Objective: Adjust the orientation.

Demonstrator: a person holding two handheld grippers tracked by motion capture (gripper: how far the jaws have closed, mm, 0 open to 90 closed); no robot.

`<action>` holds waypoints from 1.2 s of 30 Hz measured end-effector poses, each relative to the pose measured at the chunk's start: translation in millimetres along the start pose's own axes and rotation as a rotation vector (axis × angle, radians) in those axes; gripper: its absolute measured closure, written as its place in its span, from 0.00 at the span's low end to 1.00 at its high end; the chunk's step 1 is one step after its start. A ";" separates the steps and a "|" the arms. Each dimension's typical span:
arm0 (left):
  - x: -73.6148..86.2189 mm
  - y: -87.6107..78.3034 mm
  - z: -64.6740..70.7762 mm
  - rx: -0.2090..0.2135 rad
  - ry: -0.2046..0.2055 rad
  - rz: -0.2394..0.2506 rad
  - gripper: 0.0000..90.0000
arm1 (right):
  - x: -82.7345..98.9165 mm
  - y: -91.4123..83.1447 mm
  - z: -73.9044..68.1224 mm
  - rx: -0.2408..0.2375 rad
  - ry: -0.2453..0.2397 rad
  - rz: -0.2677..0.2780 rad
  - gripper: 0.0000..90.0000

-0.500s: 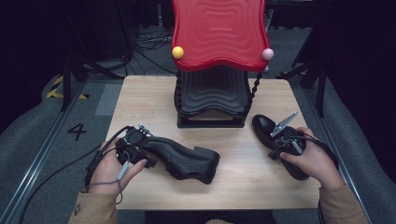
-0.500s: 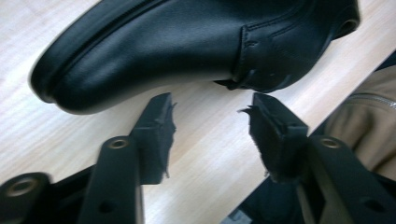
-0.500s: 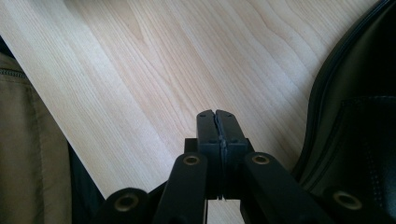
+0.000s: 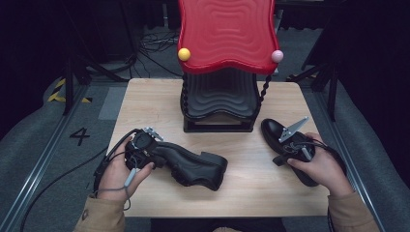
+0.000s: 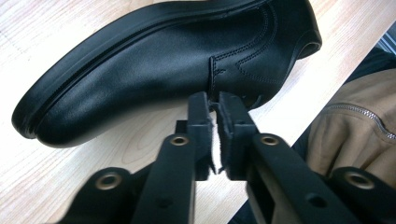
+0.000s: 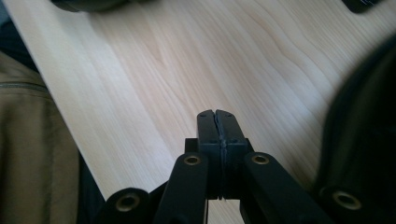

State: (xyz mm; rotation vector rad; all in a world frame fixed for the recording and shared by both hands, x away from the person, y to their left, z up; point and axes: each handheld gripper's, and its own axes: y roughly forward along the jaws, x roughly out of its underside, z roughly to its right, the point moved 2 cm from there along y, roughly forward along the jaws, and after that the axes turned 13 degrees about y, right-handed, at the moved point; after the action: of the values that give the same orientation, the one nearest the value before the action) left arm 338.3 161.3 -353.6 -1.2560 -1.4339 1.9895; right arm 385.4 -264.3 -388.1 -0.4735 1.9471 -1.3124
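2 closed grippers (image 5: 215, 109) (image 6: 215, 116) beside 2 shoes (image 4: 193, 164) (image 4: 280, 137), table (image 4: 251, 188) front edge bare

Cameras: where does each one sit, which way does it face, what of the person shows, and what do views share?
High view: above the person's side, looking forward and down on the table, red-topped rack, both hands.
Left gripper view: on the left gripper, looking along its shut jaws at the left shoe; tan sleeve at right.
Right gripper view: on the right gripper, jaws shut over bare wood; right shoe blurred at right.
Shared: high and left gripper views both show the left shoe.
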 end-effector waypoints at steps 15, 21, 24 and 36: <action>12.7 -7.7 -1.4 -0.002 -0.034 0.041 0.91 | -40.0 26.8 -34.9 -0.143 -0.143 0.124 1.00; 19.7 -9.1 0.8 -0.004 -0.041 0.035 0.87 | -61.3 45.0 -51.6 -0.156 -0.183 0.127 1.00; 24.1 -11.3 1.2 -0.007 -0.053 0.040 0.86 | -70.5 53.6 -59.9 -0.165 -0.205 0.126 1.00; 35.6 -14.4 2.2 0.000 -0.081 0.044 0.78 | -95.9 76.0 -74.7 -0.176 -0.241 0.142 1.00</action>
State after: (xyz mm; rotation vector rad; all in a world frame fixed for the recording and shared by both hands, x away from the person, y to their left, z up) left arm 315.1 191.9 -356.1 -1.2304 -1.4559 2.0919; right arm 401.2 -122.9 -406.1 -0.5421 1.8643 -0.9530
